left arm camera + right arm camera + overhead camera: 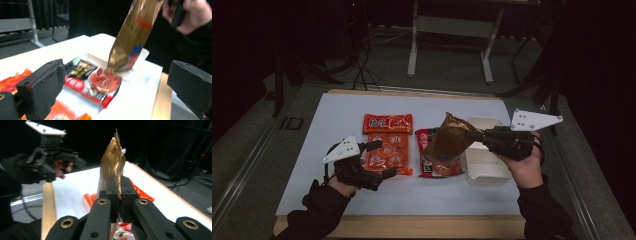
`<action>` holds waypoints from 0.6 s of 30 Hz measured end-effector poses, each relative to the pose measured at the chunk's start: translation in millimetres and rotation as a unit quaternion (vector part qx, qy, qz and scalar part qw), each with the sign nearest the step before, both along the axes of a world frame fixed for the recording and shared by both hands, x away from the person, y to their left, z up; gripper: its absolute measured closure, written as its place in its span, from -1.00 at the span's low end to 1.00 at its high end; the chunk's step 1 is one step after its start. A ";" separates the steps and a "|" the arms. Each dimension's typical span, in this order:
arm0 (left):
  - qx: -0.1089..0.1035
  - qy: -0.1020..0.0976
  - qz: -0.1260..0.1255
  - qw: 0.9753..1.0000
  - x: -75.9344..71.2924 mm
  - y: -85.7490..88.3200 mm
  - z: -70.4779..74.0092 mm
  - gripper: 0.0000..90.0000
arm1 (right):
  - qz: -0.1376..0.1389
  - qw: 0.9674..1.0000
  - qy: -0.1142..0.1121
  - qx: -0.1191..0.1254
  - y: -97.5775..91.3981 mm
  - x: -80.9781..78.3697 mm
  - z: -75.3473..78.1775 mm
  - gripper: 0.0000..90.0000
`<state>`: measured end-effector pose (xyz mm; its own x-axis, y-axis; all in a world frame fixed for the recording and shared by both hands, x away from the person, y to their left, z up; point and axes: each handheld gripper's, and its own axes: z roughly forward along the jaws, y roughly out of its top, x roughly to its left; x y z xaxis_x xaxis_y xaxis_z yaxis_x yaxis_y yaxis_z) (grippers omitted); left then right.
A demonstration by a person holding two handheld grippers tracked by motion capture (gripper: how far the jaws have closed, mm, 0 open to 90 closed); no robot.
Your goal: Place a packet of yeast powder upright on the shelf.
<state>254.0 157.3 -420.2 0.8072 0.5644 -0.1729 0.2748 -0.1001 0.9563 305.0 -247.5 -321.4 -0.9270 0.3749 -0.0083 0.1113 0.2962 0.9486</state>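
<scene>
My right gripper is shut on the edge of a crinkly gold-brown packet, holding it in the air above the table. In the right gripper view the packet stands up from between the closed jaws of the right gripper. Below it lies a red noodle packet, also seen flat in the left gripper view. My left gripper is open over an orange-red snack packet, nothing between its fingers. The gold packet hangs at the top of the left gripper view.
A white rectangular container stands on the table just right of the red packet, under my right hand. The white tabletop has a wooden front edge. Beyond the table stand a white desk frame and floor cables.
</scene>
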 end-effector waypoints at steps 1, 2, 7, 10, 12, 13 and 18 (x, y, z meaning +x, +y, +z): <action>0.002 0.002 0.004 1.000 -1.2 3.6 -2.1 -0.98 | 0.000 1.000 -0.001 0.001 -2.1 2.1 2.0 0.96; 0.002 0.004 0.009 1.000 -2.5 7.4 -4.5 -0.99 | -0.001 1.000 0.000 0.003 -4.4 4.3 3.8 0.96; 0.006 0.023 0.038 0.999 -7.6 27.8 -18.7 -1.00 | -0.008 1.000 -0.008 0.002 -18.2 19.2 8.2 0.96; 0.007 0.028 0.047 0.998 -8.5 33.5 -24.6 -1.00 | -0.014 1.000 -0.019 0.000 -23.3 24.9 9.6 0.96; 0.009 0.032 0.057 0.998 -10.1 38.2 -30.6 -1.00 | -0.015 1.000 -0.023 0.000 -27.2 29.9 10.9 0.96; 0.016 0.034 0.062 0.997 -10.7 40.2 -33.6 -1.00 | -0.015 1.000 -0.023 0.000 -27.2 29.9 10.9 0.96; 0.015 0.043 0.070 0.997 -12.6 49.7 -49.8 -1.00 | -0.024 0.999 -0.027 -0.002 -35.3 40.3 13.4 0.96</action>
